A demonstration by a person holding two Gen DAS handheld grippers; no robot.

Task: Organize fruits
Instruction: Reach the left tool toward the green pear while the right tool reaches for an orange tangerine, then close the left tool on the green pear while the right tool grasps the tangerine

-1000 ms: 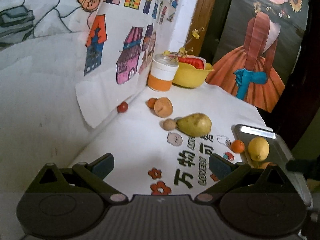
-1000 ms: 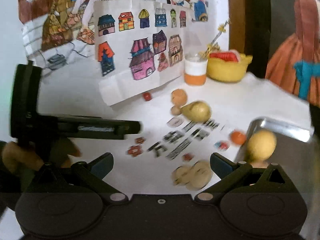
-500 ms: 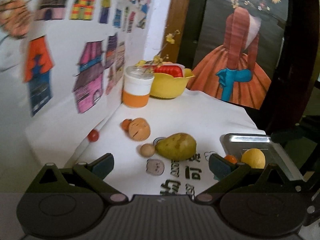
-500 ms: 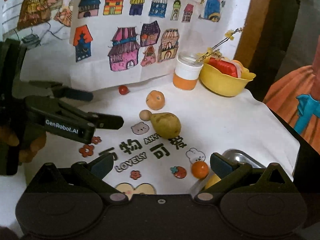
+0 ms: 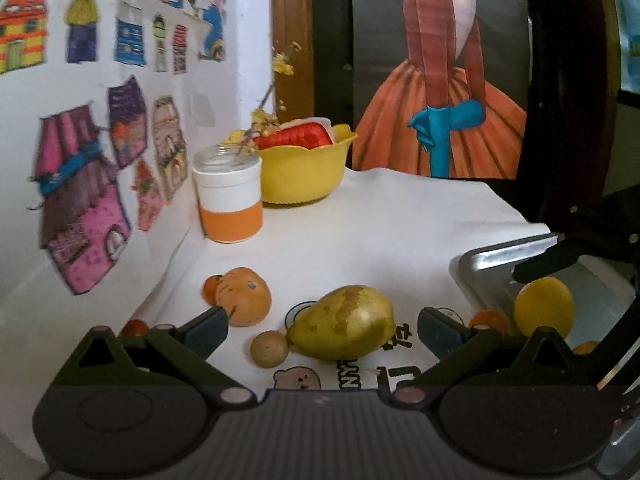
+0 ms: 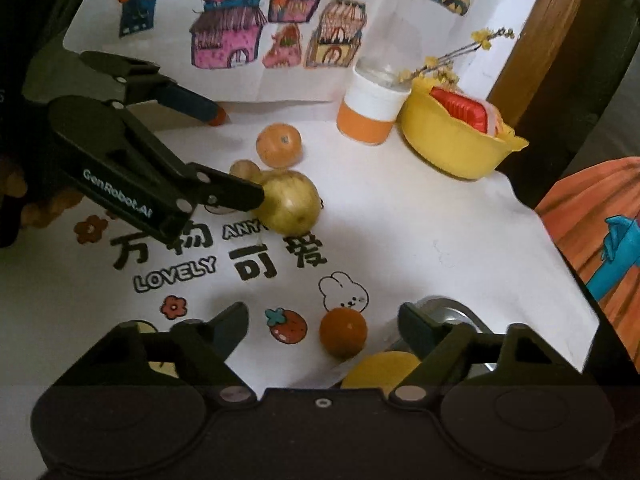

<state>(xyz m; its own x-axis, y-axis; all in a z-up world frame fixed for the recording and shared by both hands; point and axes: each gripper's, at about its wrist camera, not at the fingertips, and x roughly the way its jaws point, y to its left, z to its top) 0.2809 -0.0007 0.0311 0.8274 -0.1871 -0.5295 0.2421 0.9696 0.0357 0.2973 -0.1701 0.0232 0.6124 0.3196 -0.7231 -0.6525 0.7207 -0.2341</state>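
A yellow-green pear (image 5: 344, 328) lies on the white printed cloth between the tips of my open left gripper (image 5: 324, 330), which holds nothing. Next to it sit a small brown round fruit (image 5: 269, 349) and a pale orange fruit (image 5: 244, 296). From the right wrist view, the left gripper (image 6: 239, 157) reaches in from the left with one finger (image 6: 224, 196) against the pear (image 6: 294, 204). My right gripper (image 6: 323, 330) is open, with a small orange (image 6: 343, 332) on the cloth between its tips. A lemon (image 6: 380, 370) lies in the metal tray (image 6: 444, 306).
A yellow bowl (image 5: 304, 172) with red contents and an orange-and-white jar (image 5: 230, 200) stand at the back by the wall of drawings. A small red fruit (image 5: 134, 326) lies at the wall's foot. The table edge drops off at the right, beyond the tray (image 5: 480, 264).
My left gripper has moved forward until its open fingers straddle the pear. My right gripper has come down and forward towards the small orange beside the tray.
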